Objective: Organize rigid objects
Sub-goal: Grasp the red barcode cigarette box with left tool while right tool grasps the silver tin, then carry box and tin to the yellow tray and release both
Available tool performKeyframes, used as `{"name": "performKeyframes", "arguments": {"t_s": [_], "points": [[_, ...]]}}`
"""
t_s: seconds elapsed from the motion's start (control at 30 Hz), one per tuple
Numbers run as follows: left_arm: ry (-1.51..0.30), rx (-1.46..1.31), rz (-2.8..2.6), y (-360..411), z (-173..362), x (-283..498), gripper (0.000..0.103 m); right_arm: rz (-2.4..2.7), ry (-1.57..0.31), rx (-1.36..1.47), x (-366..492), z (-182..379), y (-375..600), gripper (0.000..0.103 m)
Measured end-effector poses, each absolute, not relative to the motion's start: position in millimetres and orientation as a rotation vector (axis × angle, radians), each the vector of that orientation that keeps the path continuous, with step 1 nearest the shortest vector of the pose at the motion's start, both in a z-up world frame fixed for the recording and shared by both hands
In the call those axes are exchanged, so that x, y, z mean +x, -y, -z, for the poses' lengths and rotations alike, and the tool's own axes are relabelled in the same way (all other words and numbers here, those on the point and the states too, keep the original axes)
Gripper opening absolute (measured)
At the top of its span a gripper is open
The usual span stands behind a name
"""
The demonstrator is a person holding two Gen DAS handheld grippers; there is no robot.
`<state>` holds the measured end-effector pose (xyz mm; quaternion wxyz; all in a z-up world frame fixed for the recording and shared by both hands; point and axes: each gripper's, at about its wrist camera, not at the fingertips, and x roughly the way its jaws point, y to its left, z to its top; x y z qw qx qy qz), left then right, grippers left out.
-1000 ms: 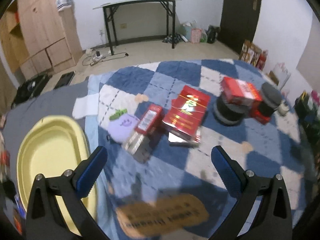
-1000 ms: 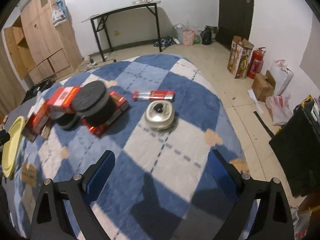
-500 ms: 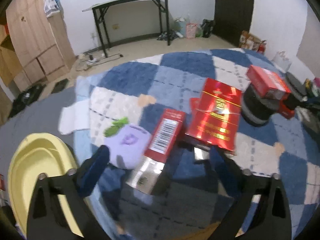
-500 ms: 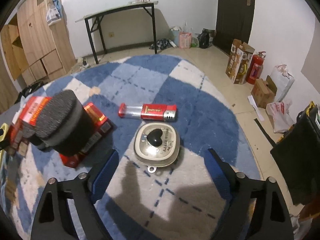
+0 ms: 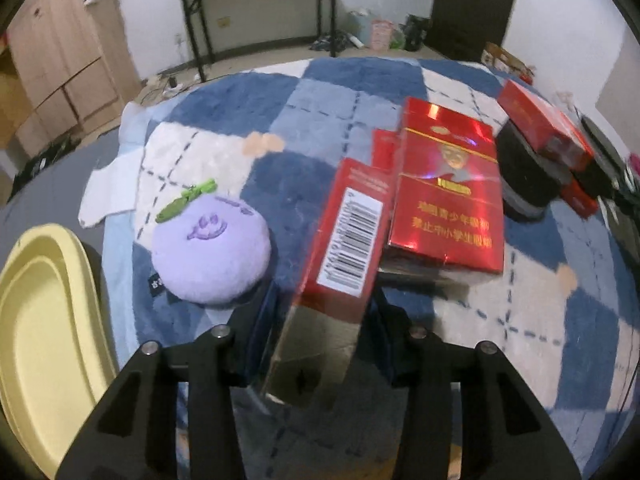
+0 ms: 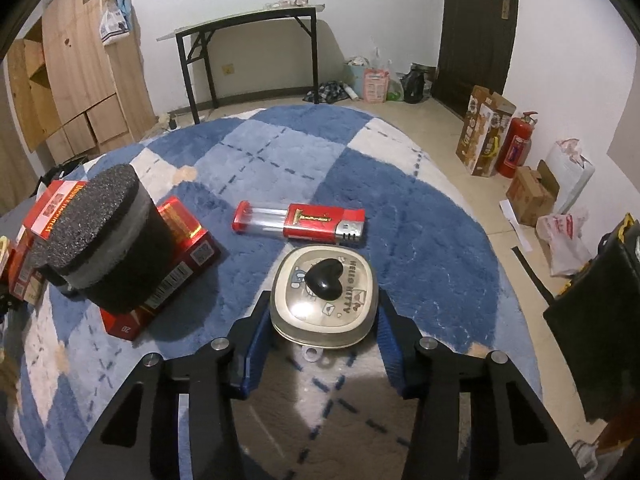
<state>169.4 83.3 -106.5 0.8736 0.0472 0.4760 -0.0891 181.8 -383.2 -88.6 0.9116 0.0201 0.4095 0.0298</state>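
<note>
On the blue, pale-blue and white checked plush rug (image 5: 248, 104), the left gripper (image 5: 322, 312) has its blue-padded jaws on either side of the near, gold-coloured end of a long red-and-gold carton with a barcode label (image 5: 340, 256); the pads sit against the carton's sides, though it cannot be told for certain whether they are pressing on it. The carton lies tilted, its far end leaning toward a flat glossy red box with gold lettering (image 5: 446, 196), which rests on the rug just to the carton's right. To the carton's left, just beside it, sits a round lilac plush toy with a green leaf (image 5: 210, 246), and farther left lies a pale yellow oval plastic tray (image 5: 36, 320), off the rug's edge. Beyond the flat red box, a black cylindrical foam block (image 5: 524, 176) carries a small red box (image 5: 540, 124) on top. In the right wrist view, the right gripper (image 6: 322, 334) stands released, its jaws spread around a rounded-square metal lid with a black heart-shaped knob (image 6: 324, 300) without visibly touching it. Just beyond the lid lies a red-and-clear oversized lighter (image 6: 300, 222).
</note>
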Motion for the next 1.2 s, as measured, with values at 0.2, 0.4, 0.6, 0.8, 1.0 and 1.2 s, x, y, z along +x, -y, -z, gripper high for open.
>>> {"name": "performKeyframes", "arguments": {"t_s": [0.2, 0.4, 0.6, 0.8, 1.0, 1.2], "points": [[-0.932, 0.066, 0.163, -85.9, 81.3, 153.5, 0.025, -0.063, -0.84, 0.035, 169.9, 81.6, 386.1, 0.047], [-0.861, 0.019, 0.117, -80.8, 30.5, 114.0, 0.025, -0.081, -0.816, 0.048, 149.2, 59.6, 388.8, 0.047], [-0.799, 0.022, 0.148, -53.9, -21.5, 55.5, 0.025, -0.14, -0.736, 0.041, 101.4, 2.8, 390.3, 0.047], [-0.732, 0.034, 0.167, -42.0, -59.0, 6.3, 0.025, -0.253, -0.657, 0.042, 48.1, -63.2, 398.1, 0.047], [-0.696, 0.038, 0.11, -44.2, -45.5, -16.6, 0.025, -0.293, -0.656, 0.052, 0.1, -68.4, 420.8, 0.047], [-0.767, 0.005, 0.096, -43.9, -21.3, -7.2, 0.025, -0.298, -0.764, 0.165, -4.3, -33.4, 430.1, 0.047]]}}
